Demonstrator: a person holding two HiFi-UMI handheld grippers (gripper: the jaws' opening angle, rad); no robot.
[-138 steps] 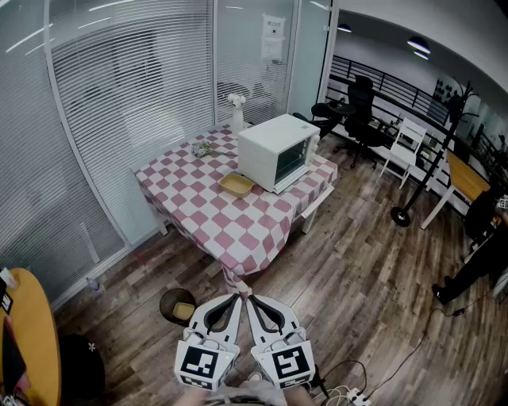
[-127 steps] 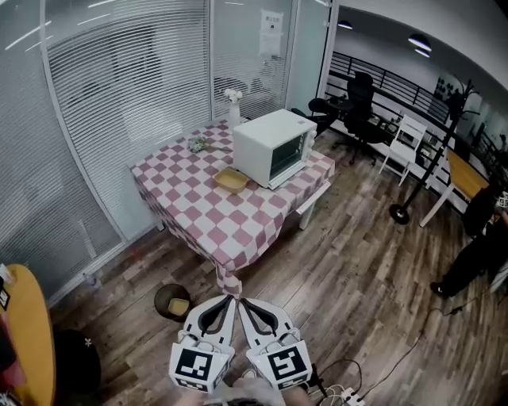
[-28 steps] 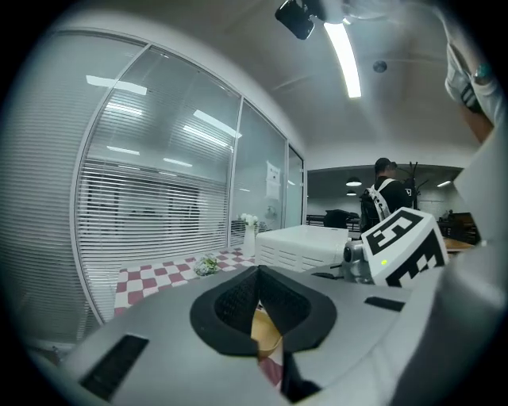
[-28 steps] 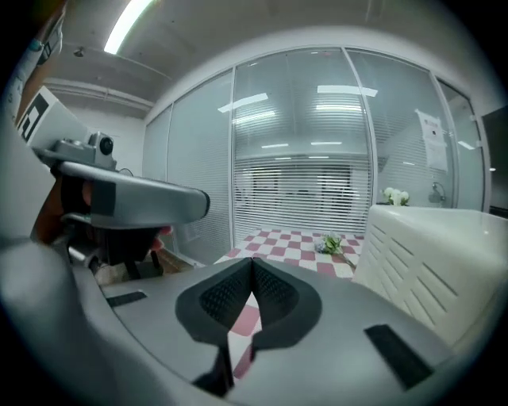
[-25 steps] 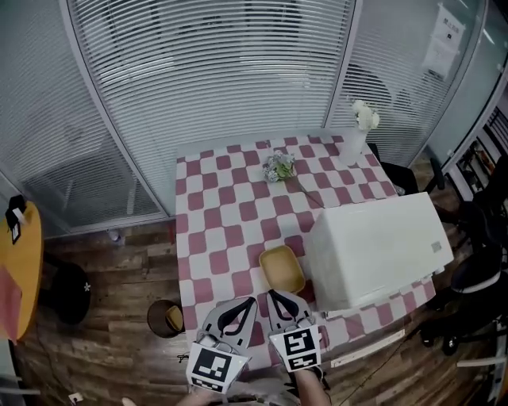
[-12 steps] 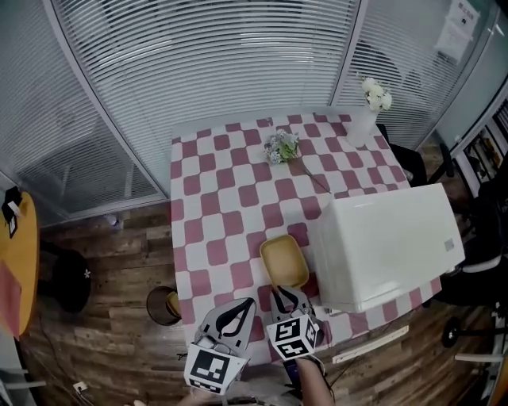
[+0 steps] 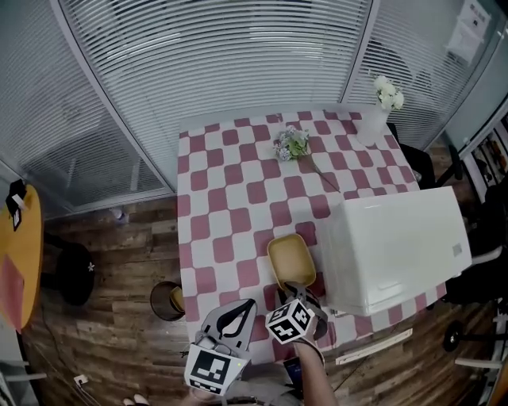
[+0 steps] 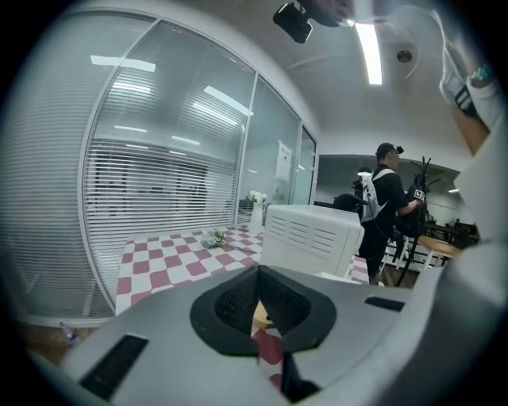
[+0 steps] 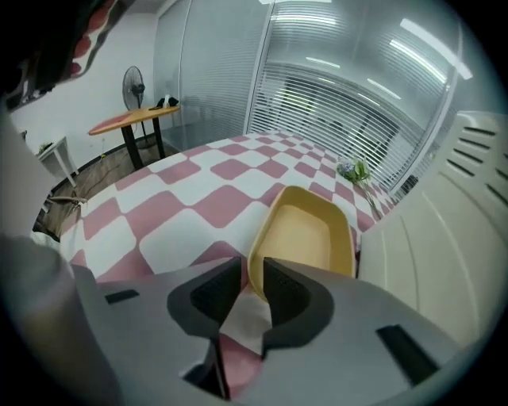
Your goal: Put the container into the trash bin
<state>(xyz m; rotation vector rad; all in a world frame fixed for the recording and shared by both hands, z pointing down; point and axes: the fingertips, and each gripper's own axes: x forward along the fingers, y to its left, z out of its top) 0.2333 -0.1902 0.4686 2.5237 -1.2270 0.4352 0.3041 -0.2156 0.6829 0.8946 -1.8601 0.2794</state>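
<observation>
Glass-walled office, blinds all round, wood floor, and a table (image 7: pixel 230 208) under a pink-and-white check cloth filling mid frame.

R gripper (image 9: pixel 252 270): jaws apart and opening, tilted steeply down. The near rim of the yellow container (image 9: pixel 305 234) sits in the gap, but the pads aren't pressing on it yet. The container is empty and lies flat on the cloth at lower centre of the head view, just beside the white appliance (image 7: pixel 397 246) on its right.

L gripper (image 8: pixel 258 273): jaws together, nothing between them, hanging off the table's near edge.

My read for a good grab: put one jaw inside the wall and one outside, go deep enough that the pads cover the wall, then close. Stop short of the cloth so I don't pinch it. Watch the appliance, it's close on that side. The trash bin (image 7: pixel 167 301) is on the floor at lower left, off the table's left edge, w/ something yellowish already in it.

Writing: paper notice (image 7: pixel 475 17) on the glass at upper right, print too small to read. The gripper cubes carry square marker patterns only. No brand visible on the appliance.
</observation>
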